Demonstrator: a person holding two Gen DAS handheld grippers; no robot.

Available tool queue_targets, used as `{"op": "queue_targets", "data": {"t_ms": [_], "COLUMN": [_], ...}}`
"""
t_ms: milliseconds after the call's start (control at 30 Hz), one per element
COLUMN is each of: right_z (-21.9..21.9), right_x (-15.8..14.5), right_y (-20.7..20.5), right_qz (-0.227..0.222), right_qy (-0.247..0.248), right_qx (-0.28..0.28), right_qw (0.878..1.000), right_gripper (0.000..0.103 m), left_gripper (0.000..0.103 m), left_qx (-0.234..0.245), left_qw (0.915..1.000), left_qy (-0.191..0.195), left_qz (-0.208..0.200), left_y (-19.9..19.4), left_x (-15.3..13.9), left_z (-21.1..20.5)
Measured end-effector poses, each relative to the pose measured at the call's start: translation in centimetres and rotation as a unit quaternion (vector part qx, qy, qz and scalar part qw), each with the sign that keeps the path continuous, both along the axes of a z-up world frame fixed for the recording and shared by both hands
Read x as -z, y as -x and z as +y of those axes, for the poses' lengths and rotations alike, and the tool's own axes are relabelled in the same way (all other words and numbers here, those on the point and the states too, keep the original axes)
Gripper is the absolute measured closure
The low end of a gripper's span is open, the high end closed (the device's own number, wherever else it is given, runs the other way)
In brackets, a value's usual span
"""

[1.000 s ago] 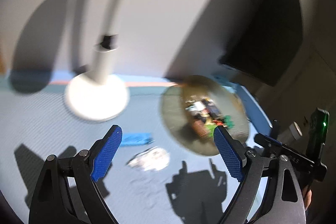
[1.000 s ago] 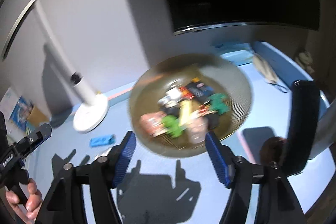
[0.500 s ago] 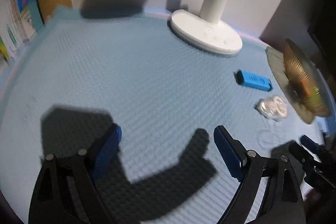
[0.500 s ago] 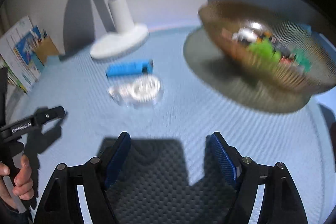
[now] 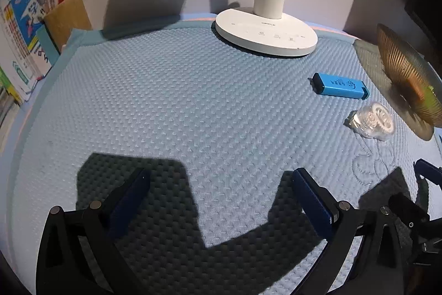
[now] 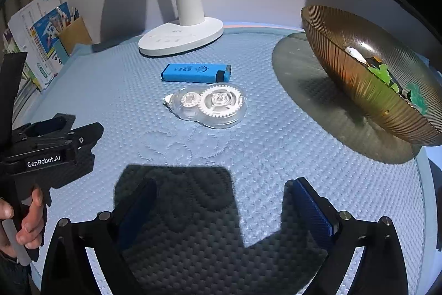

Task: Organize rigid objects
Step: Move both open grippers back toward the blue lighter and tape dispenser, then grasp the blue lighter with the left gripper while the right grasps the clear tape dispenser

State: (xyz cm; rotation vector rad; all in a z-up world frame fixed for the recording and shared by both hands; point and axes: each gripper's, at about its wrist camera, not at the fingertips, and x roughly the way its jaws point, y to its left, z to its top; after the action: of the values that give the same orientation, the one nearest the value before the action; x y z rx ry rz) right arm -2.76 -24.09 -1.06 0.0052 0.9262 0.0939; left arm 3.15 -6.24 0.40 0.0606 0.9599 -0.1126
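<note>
**Two items loose on mat**

Clear correction-tape dispenser [image 6: 211, 105] with white gears lies centre; blue lighter [image 6: 196, 73] just beside at 12 o'clock. Amber ribbed bowl [image 6: 356, 79] at 3 o'clock, lamp base [image 6: 181, 39] behind. Left gripper [image 5: 219, 201] and right gripper [image 6: 223, 209] — jaws opening, nothing between.

Open ground: textured pale-blue foam mat [image 5: 193, 107], bare across its left and middle. Obstacles, far edge: white round-based desk lamp [image 5: 265, 32]. Right side: flat blue rectangular lighter [image 6: 196, 73], clear plastic correction-tape dispenser [image 6: 212, 107] just beside it (clear lane between both and lamp), ribbed amber glass bowl [image 6: 359, 85] well apart.
</note>
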Motion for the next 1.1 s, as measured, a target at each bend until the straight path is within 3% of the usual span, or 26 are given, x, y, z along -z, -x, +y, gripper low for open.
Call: {"op": "queue_targets", "data": {"t_ms": [267,367,433,533,600,667,700,733,900,1033,1100], "right_z": [1.4,1.4,1.1,0.7,0.4,0.3,0.4,0.7,1.6,1.5,1.5], "right_x": [0.5,0.2,-0.3,-1.7,-2.0,-1.8,-1.4,-1.1,-0.4,-0.4,-0.4], "right_y": [-0.6,-0.7,-0.8,-2.2,-4.2,-6.1,-7.1,-7.6,-9.9,-9.3,-8.2], "right_qz": [0.025,0.050,0.051,0.019,0.013,0.013,0.020,0.025,0.011,0.002,0.000], "right_qy": [0.031,0.039,0.049,0.073,0.066,0.058,0.054,0.054,0.057,0.033,0.034], "right_qx": [-0.036,-0.071,-0.079,-0.082,-0.082,-0.090,-0.099,-0.105,-0.134,-0.161,-0.169], "right_qw": [0.999,0.995,0.994,0.994,0.994,0.994,0.993,0.993,0.989,0.986,0.985], "right_gripper": [0.000,0.000,0.000,0.000,0.000,0.007,0.016,0.020,0.020,0.039,0.040], "left_gripper": [0.001,0.001,0.001,0.001,0.001,0.001,0.001,0.001,0.001,0.001,0.003], "left_qx": [0.007,0.069,0.123,0.198,0.242,0.287,0.311,0.324,0.363,0.379,0.388], "left_qw": [0.9999,0.9970,0.9921,0.9801,0.9700,0.9572,0.9496,0.9451,0.9302,0.9241,0.9205], "left_qy": [-0.004,-0.026,-0.020,0.003,-0.006,-0.001,0.007,0.008,-0.025,-0.026,-0.020], "left_qz": [0.007,0.023,0.011,0.004,-0.018,-0.036,-0.039,-0.041,-0.048,-0.041,-0.039], "left_y": [0.5,-0.2,-1.0,-2.7,-3.5,-3.8,-4.0,-4.4,-5.7,-6.8,-7.1], "left_x": [0.1,-0.7,-2.2,-4.0,-4.8,-5.3,-5.5,-5.6,-5.2,-4.0,-3.6], "left_z": [-0.1,-1.0,-1.4,-2.2,-3.2,-3.9,-4.4,-4.8,-6.9,-7.9,-8.4]}}
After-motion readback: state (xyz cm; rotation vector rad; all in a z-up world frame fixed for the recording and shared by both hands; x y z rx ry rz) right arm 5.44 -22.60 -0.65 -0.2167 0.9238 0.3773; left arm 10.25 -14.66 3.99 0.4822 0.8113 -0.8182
